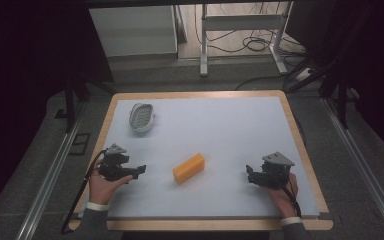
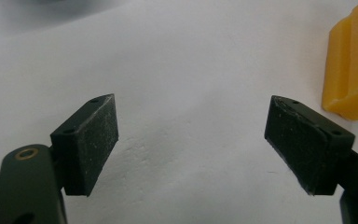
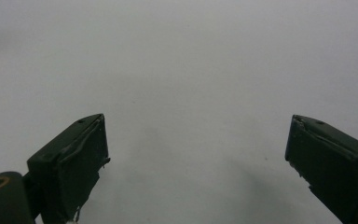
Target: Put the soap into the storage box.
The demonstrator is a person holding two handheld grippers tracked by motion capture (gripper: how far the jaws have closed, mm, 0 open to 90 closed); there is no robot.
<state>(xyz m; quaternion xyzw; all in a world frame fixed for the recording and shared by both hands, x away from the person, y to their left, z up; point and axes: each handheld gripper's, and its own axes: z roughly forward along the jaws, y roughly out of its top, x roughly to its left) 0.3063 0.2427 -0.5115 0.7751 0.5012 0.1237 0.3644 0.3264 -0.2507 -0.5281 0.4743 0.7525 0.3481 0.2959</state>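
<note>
A person is sitting at a wooden-edged table point(image 1: 111, 107) covered by a pale mat point(image 1: 230, 130), holding a gripper in each hand near the mat's front edge. The left gripper point(image 1: 139, 170) is resting low at the front left, its jaws standing wide apart with nothing between them; in the left gripper view point(image 2: 191, 140) bare mat is lying between its pads point(image 2: 91, 144). The right gripper point(image 1: 249, 176) is sitting at the front right, well in from the table's right edge, its jaws likewise spread wide and gripping nothing, as the right gripper view point(image 3: 196, 154) is showing.

A yellow block point(image 1: 188, 168) is lying on the mat between the two grippers, nearer the left one and apart from both; its end is showing at the upper right of the left gripper view point(image 2: 352, 70). A small grey dish point(image 1: 141, 117) is sitting near the far left corner, well apart from the block. The mat's centre, its far right quarter and the stretch ahead of the right gripper are lying open. Beyond the table, a metal frame point(image 1: 240, 22) and loose cables point(image 1: 257, 45) are standing on the floor.
</note>
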